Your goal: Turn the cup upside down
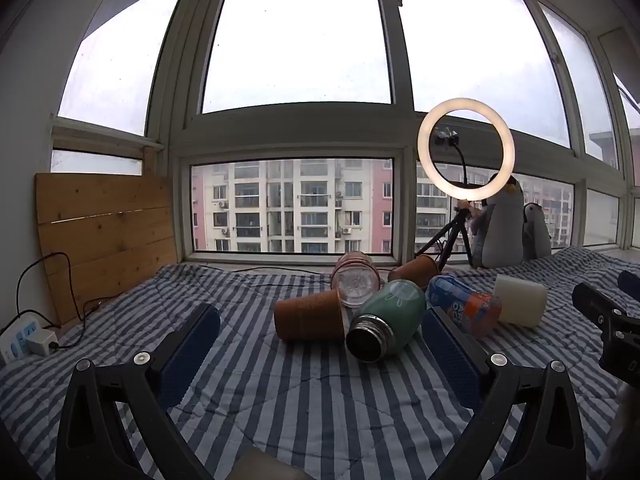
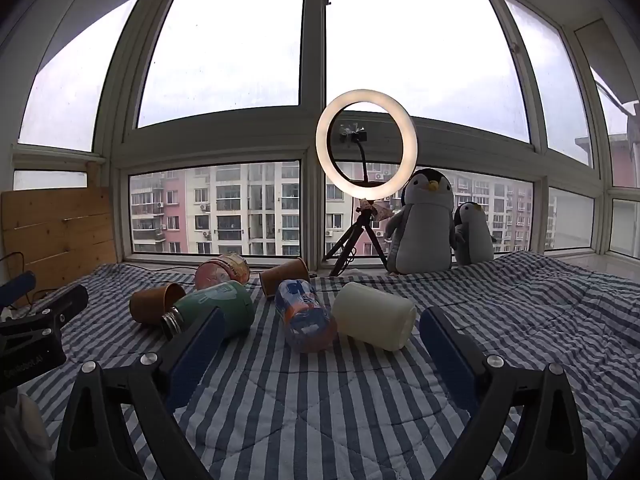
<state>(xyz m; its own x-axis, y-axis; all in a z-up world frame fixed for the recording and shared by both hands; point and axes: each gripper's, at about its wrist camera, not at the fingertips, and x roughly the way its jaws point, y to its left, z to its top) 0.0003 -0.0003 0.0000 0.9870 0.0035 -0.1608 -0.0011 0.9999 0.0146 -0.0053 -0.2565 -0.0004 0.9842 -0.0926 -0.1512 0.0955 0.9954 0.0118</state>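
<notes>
Cups lie on their sides on the striped blanket: brown cup touching the green flask, white cup beside the printed bottle. My left gripper and right gripper both hang jaws apart, holding nothing, short of the pile.
</notes>
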